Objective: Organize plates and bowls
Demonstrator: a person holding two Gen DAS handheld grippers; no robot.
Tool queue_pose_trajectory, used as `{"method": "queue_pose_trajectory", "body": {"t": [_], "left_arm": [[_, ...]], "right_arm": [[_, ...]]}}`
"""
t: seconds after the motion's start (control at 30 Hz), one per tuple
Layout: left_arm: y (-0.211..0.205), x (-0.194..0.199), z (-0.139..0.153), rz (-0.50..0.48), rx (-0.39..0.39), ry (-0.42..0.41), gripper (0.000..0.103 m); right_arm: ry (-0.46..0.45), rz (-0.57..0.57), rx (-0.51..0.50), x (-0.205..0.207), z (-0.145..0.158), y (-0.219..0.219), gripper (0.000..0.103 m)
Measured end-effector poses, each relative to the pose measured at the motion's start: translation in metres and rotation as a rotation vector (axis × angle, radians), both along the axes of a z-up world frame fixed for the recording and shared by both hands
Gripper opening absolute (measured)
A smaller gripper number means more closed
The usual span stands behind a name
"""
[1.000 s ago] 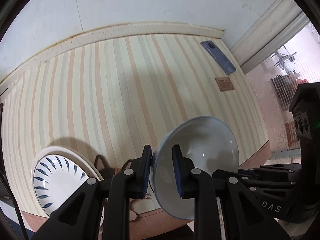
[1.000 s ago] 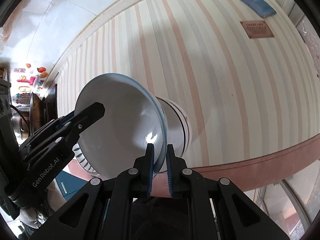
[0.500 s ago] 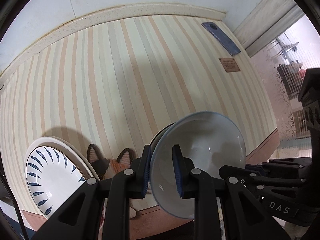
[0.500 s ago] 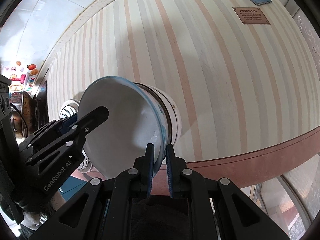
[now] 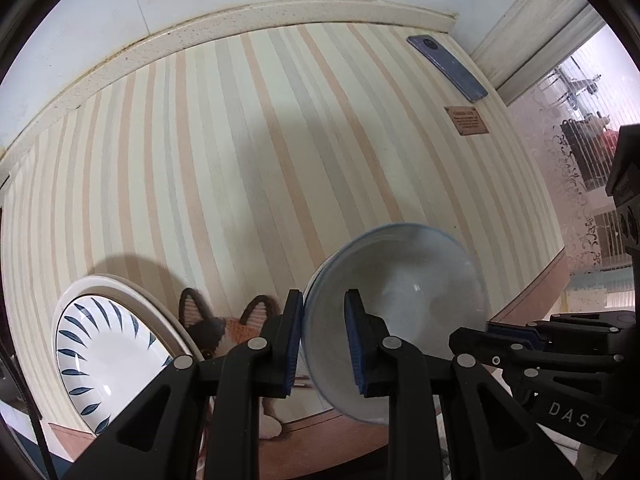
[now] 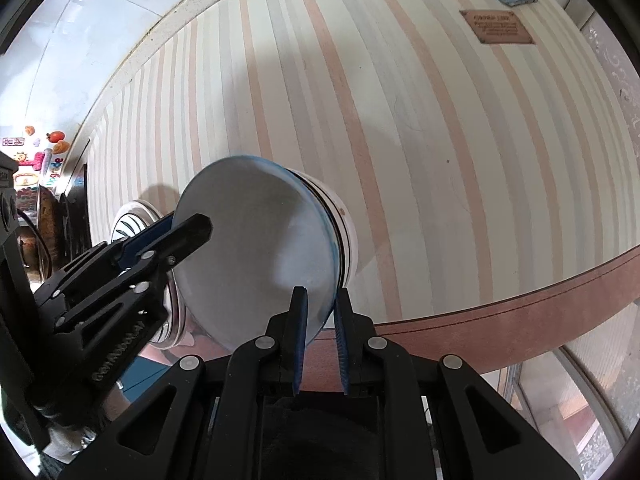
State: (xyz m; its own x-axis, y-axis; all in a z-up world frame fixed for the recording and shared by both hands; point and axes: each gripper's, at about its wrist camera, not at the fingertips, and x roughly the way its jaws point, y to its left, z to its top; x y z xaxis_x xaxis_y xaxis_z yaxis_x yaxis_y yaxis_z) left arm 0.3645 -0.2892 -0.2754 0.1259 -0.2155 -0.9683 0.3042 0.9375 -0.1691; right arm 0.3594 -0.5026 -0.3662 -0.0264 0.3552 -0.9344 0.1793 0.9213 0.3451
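Right gripper has opened wider around bowl rim | left gripper jaws apart, straddling rim | bowl nested in white bowl on desk

My left fingers straddle the pale blue bowl's rim; a leaf-patterned plate lies left on the striped worktop.

Blue-rimmed bowl now seated deeper over white banded bowl. Right gripper jaws spread wider, rim loose between them. Left gripper jaws also wider. More of cat-face plate visible.
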Motion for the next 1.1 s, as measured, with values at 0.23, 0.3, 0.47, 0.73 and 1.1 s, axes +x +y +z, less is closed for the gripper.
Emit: {"method": "queue_pose_trajectory", "body": {"t": [0.23, 0.3, 0.47, 0.73, 1.1], "left_arm": [[0.016, -0.017, 0.046, -0.003, -0.002, -0.107, 0.02], [0.02, -0.025, 0.059, -0.013, -0.001, -0.143, 0.02], [0.035, -0.054, 0.086, -0.035, -0.002, -0.213, 0.029], [0.054, -0.086, 0.123, -0.056, -0.056, -0.271, 0.085], [0.07, -0.111, 0.17, -0.041, -0.113, -0.355, 0.098]], "right_arm": [[-0.124, 0.008, -0.106, -0.027, 0.042, 0.003, 0.034], [-0.183, 0.005, -0.144, -0.039, 0.061, 0.005, 0.046], [-0.274, -0.042, -0.186, -0.069, 0.098, 0.007, 0.052], [-0.388, -0.086, -0.217, -0.116, 0.151, 0.023, 0.08], [-0.524, -0.154, -0.297, -0.167, 0.218, 0.026, 0.089]]}}
